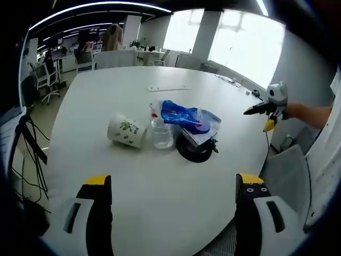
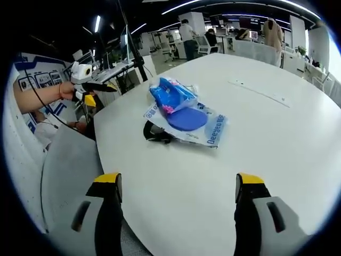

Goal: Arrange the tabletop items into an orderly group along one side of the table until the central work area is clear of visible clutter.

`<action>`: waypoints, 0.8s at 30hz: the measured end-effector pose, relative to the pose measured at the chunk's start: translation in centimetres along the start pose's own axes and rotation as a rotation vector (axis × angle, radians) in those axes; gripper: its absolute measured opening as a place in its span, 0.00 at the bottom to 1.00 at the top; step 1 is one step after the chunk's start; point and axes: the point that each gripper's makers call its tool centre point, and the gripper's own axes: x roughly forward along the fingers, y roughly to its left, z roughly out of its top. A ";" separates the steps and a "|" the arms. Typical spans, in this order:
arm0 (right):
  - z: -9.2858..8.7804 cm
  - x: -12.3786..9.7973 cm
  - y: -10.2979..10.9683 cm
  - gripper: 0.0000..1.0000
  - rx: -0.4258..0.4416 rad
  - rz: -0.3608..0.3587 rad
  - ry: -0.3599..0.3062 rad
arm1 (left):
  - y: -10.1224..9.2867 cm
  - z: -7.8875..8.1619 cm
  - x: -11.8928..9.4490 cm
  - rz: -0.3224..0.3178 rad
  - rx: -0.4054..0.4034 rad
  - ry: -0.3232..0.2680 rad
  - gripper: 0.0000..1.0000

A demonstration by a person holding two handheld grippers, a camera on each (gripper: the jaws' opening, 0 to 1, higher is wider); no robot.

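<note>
Both grippers, left gripper (image 1: 173,194) and right gripper (image 2: 178,194), are hanging wide open and empty, well short of the blue plastic packet (image 1: 184,116) (image 2: 173,96), tipped paper cup (image 1: 127,130) and clear glass (image 1: 162,133) clustering mid-table.

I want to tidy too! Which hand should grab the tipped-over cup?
The left gripper, probably. Its open jaws face the cup across bare table; the right gripper sits beyond the bag, on the far side.
</note>
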 end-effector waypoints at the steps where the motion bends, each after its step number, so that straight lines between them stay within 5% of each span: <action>1: 0.0 0.0 0.0 0.88 0.000 0.000 0.000 | 0.0 0.0 0.0 -0.001 -0.001 -0.001 1.00; 24: 1.2 0.2 -0.5 0.87 -0.004 -0.007 -0.014 | 0.6 0.7 0.0 0.004 0.006 -0.010 1.00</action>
